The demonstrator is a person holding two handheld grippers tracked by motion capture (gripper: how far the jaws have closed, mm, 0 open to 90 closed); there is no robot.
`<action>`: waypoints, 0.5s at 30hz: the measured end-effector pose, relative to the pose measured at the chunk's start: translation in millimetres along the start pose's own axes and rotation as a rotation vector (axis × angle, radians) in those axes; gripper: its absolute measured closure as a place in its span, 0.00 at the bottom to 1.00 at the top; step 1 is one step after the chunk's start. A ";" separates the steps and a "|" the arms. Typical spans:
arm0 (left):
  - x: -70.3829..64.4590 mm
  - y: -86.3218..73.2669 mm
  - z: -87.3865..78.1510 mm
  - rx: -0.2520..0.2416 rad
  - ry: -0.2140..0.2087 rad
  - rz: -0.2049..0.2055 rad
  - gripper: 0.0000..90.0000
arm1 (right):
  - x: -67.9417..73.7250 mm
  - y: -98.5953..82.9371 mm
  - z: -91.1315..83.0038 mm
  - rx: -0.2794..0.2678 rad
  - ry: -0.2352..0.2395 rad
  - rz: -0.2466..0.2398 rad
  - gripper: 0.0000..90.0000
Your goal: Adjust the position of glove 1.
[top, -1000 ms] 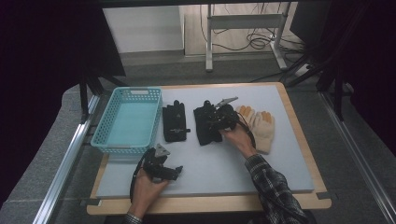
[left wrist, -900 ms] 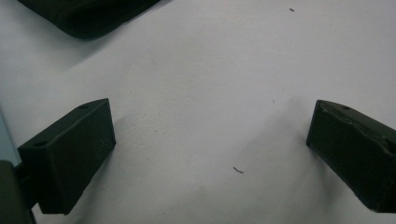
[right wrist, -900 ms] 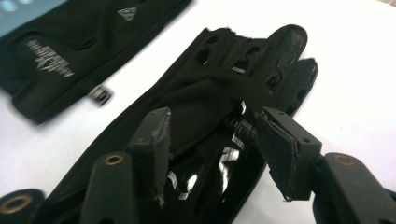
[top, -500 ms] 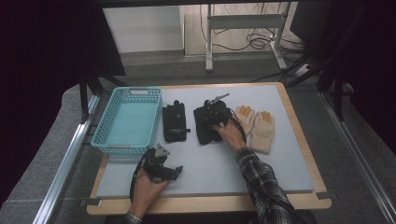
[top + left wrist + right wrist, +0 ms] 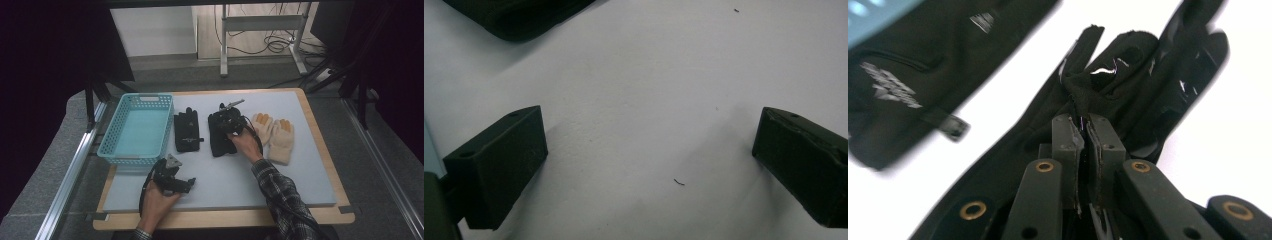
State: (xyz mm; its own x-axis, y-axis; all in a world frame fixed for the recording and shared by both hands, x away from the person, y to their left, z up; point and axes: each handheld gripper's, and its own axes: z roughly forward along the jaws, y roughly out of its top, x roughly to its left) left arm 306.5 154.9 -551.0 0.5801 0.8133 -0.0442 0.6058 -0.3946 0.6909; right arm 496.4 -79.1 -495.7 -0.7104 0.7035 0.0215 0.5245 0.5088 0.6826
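On table (image 5: 310, 165) | right gripper (image 5: 1082, 131) pinching black glove (image 5: 1128, 75) | left gripper (image 5: 649, 165) wide apart

Open mat (image 5: 280, 180) along the near side, blue basket (image 5: 135, 130) walling the left, cream gloves (image 5: 274, 134) right.

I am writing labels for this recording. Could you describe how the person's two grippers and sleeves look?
Both grippers are black. The left gripper carries a grey three-cornered plate on top and a black cable looping beside the hand; its jaws are blocky and matte. The right gripper has flat dark pads and brass-coloured rivets on its links. The right sleeve is dark plaid.
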 end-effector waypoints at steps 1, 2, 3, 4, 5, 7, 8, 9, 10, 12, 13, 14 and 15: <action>-0.3 -0.1 0.2 -0.003 -0.001 -0.003 0.01 | 2.0 0.8 -6.3 -0.014 0.008 -0.001 0.91; -0.3 -0.1 0.2 -0.003 -0.001 -0.003 0.01 | 4.9 1.4 -12.9 -0.028 0.020 0.000 0.91; 0.0 0.0 0.0 0.001 0.000 0.001 0.01 | 4.9 1.4 -12.9 -0.028 0.020 0.000 0.91; 0.0 -0.1 0.0 -0.001 0.001 0.001 0.01 | 8.0 1.7 -20.1 -0.037 0.025 -0.006 0.91; 0.0 -0.1 0.0 -0.001 0.001 0.002 0.01 | 14.7 0.8 -34.9 -0.059 0.049 0.005 0.91; 0.1 -0.1 0.0 -0.001 0.001 0.002 0.01 | 17.4 -0.2 -41.7 -0.073 0.063 0.006 0.91; 0.0 -0.1 0.1 -0.001 0.001 0.001 0.01 | 20.6 -1.6 -48.5 -0.080 0.075 0.009 0.91; -0.7 -0.2 0.6 -0.009 0.000 -0.009 0.01 | 26.9 -5.4 -61.7 -0.097 0.092 0.009 0.91; -0.7 -0.2 0.6 -0.009 0.000 -0.009 0.01 | 26.9 -5.4 -61.7 -0.097 0.092 0.009 0.91; -0.5 -0.1 0.5 -0.009 0.000 -0.007 0.01 | 33.8 -11.2 -74.6 -0.105 0.113 0.015 0.91; -0.6 -0.1 0.4 -0.008 0.000 -0.007 0.01 | 36.1 -13.7 -78.8 -0.107 0.120 0.023 0.91; -0.5 0.0 0.3 -0.007 0.000 -0.005 0.01 | 38.8 -17.4 -83.6 -0.113 0.128 0.027 0.91; -0.5 0.0 0.3 -0.007 0.000 -0.005 0.01 | 41.7 -21.4 -87.8 -0.113 0.135 0.030 0.91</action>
State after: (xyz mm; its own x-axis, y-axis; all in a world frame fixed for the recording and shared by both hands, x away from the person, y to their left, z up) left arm 306.4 154.4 -551.2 0.5769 0.8155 -0.0475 0.6050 -0.3875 0.6956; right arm 414.4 -104.2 -445.3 -0.7555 0.6409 0.1360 0.4962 0.4241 0.7575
